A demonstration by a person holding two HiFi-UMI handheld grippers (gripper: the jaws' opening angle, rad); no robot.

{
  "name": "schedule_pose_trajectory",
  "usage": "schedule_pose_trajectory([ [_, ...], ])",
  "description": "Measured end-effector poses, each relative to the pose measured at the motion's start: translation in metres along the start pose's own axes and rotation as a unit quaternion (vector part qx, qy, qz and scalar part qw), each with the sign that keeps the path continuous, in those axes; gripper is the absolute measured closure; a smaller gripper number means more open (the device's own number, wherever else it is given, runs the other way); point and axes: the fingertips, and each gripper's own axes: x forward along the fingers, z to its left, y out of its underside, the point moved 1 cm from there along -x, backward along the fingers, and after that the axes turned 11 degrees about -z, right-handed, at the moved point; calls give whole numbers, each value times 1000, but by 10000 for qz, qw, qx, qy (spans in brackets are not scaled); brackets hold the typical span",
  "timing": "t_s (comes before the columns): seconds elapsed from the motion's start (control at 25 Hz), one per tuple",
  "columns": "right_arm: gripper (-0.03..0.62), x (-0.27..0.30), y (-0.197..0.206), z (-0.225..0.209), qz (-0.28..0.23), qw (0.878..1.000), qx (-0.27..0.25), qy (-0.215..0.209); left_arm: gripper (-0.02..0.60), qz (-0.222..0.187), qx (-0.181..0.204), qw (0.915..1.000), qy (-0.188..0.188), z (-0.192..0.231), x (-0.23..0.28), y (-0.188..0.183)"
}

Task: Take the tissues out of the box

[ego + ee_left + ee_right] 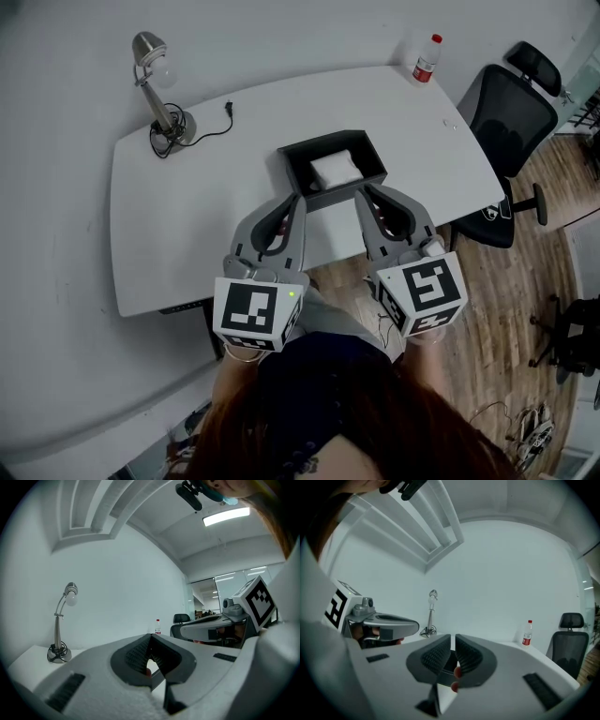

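Observation:
A black open box stands on the white table, with white tissues lying inside it. Both grippers are held over the table's near edge and point at the box's front wall. My left gripper is by the box's front left corner, and in the left gripper view its jaws meet with nothing between them. At the front right corner is my right gripper. In the right gripper view its jaws stand a narrow slit apart and hold nothing.
A silver desk lamp with a loose black cable stands at the table's far left. A red-capped bottle is at the far right corner. A black office chair sits beside the table's right end on wooden floor.

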Motion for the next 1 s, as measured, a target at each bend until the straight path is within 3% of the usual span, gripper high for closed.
schedule_pose_trajectory([
  [1.0, 388, 81, 55, -29, 1155, 9928, -44, -317, 560, 259, -156, 9995, 115, 55, 72, 26],
])
